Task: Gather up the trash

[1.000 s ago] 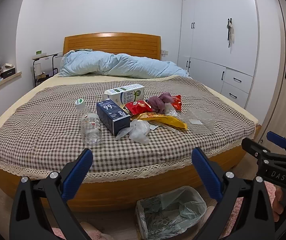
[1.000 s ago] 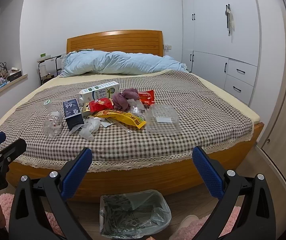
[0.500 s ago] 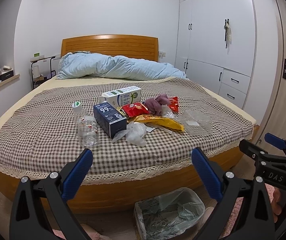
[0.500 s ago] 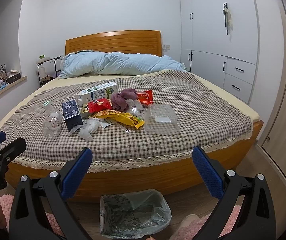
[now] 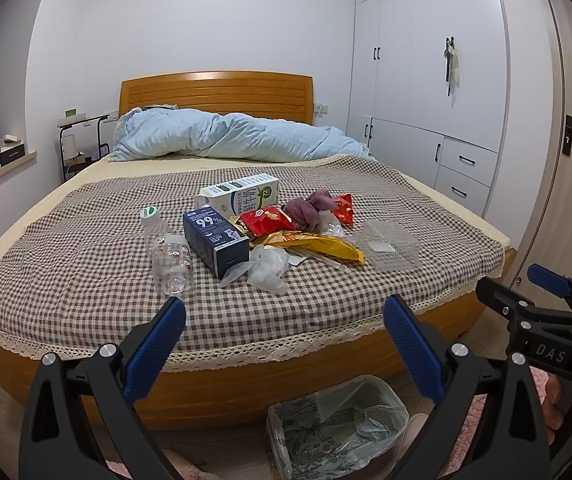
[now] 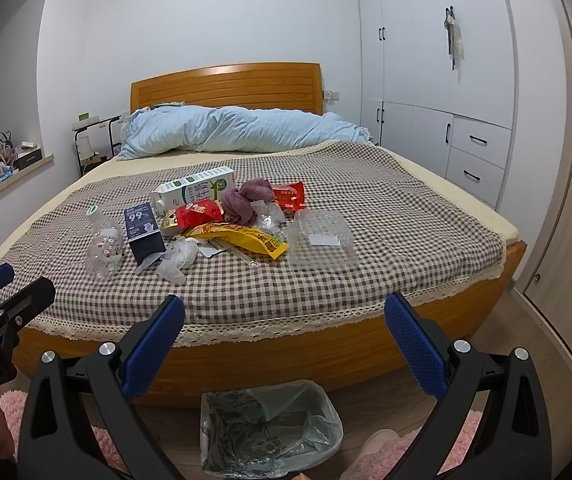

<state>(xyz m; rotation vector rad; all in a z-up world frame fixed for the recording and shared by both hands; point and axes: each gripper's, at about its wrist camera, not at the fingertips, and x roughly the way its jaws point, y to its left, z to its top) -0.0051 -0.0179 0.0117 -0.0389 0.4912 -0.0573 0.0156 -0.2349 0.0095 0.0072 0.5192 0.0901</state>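
Trash lay heaped mid-bed, from the clear bottle (image 5: 170, 256) near the left edge to the clamshell (image 5: 390, 245) toward the right. That bottle could have rolled under a pinch. Left gripper (image 5: 284, 332) and right gripper (image 6: 284, 332) hung wide apart, empty, off the foot edge above the lined bin (image 6: 270, 426).

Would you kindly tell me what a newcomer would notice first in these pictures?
The eye lands on the pile of litter in the middle of the checked bedspread: a dark blue box, a yellow wrapper, a clear plastic bottle and a clear tray. Below the bed's foot stands a lined bin, framed by the open right claw.
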